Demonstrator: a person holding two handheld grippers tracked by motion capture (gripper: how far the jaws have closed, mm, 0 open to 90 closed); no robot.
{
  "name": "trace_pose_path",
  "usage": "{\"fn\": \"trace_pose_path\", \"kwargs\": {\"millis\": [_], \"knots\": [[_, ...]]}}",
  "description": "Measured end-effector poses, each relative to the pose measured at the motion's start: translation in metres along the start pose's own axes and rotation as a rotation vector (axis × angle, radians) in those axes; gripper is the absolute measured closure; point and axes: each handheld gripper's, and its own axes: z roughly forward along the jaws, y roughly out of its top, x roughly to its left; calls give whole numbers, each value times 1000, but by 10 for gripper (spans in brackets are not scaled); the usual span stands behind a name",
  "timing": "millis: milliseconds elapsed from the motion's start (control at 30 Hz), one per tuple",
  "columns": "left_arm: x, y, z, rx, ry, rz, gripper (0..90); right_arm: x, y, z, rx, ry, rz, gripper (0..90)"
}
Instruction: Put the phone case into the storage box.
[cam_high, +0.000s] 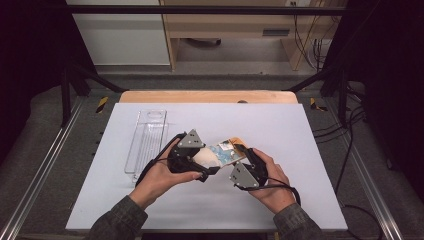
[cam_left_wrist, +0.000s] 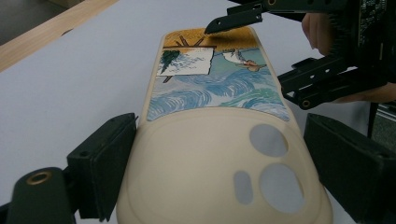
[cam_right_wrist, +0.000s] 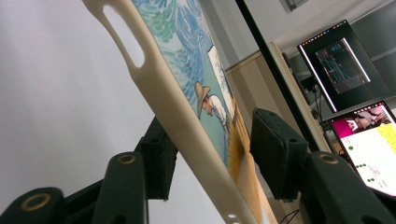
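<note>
The phone case (cam_left_wrist: 219, 154), cream-coloured with a painted picture of blue waves and a figure in a straw hat on its back, is held up above the middle of the white counter (cam_high: 300, 200), between the two hands. The left hand-held gripper (cam_high: 200, 165) has the camera-hole end between its jaws; in the left gripper view the pads sit against both long edges of the case, so it seems to be clamped there across the width. I think this grip is there to keep the case steady and lifted, so that the other tool can reach the far end freely.

The right hand-held gripper (cam_right_wrist: 210, 154) stands at the opposite, orange-painted end. Its jaws are about half open, one pad on each side of the thin wall. The rear pad is close to the plain side, but a clear gap shows between the front pad and the painted face, so it does not yet press. The case comes edge-on between them, probably so the jaws can pinch the flat faces.

A clear plastic tray (cam_high: 145, 142) lies on the counter to the left, well apart from the hands.
</note>
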Motion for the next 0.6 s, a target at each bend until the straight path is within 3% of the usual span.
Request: {"fn": "trace_pose_path", "kwargs": {"millis": [600], "knots": [[5, -3, -3, -4, -26, -41, 109, 10, 4, 3, 7, 22, -78, 678]]}}
